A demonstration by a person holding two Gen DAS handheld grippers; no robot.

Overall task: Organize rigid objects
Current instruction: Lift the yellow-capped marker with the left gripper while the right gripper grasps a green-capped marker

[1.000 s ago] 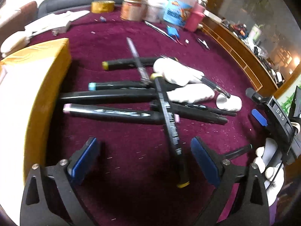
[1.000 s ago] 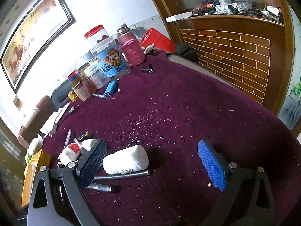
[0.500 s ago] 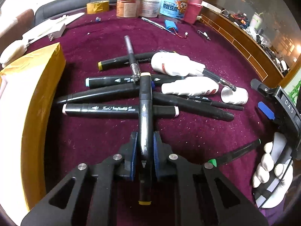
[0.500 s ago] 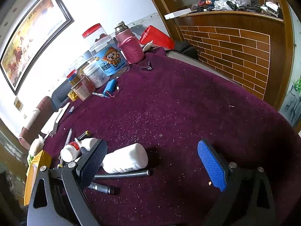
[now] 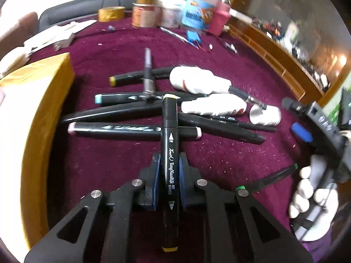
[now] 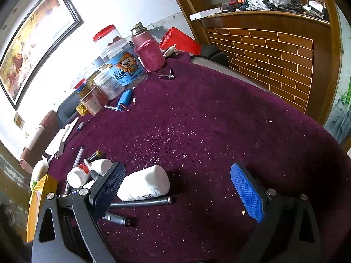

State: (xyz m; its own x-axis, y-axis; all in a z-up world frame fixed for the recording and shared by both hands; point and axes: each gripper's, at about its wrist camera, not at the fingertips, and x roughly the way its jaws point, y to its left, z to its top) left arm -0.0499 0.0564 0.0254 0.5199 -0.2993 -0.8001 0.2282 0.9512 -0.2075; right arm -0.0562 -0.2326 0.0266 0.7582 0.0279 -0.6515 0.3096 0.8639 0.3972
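Left wrist view: your left gripper [image 5: 169, 183] has just clamped down and now grips the black art marker [image 5: 169, 144] with yellow end caps, blue pads pressing its barrel from both sides. Marker runs straight along the fingers, far end over the pile of markers [image 5: 133, 129] on the maroon tabletop [image 5: 103, 164]; whether it touches the pile I can't tell. Pile is several black markers lying mostly crosswise, one with pink caps nearest you, one with a teal cap behind it. Two white bottles [image 5: 212, 106] lie on their sides just right of the pile, a third white bottle [image 5: 265, 115] beside them. Yellow box [image 5: 43, 114] sits at the left edge. A green-tipped marker [image 5: 269, 178] lies apart, lower right, near your gloved right hand [image 5: 311, 199]. Jars and tape rolls stand at the far edge, blurred. Right wrist view: your right gripper [image 6: 175, 194] is spread wide, nothing between the pads, hanging over bare tabletop, the white bottle [image 6: 144, 183] just beyond its left finger.
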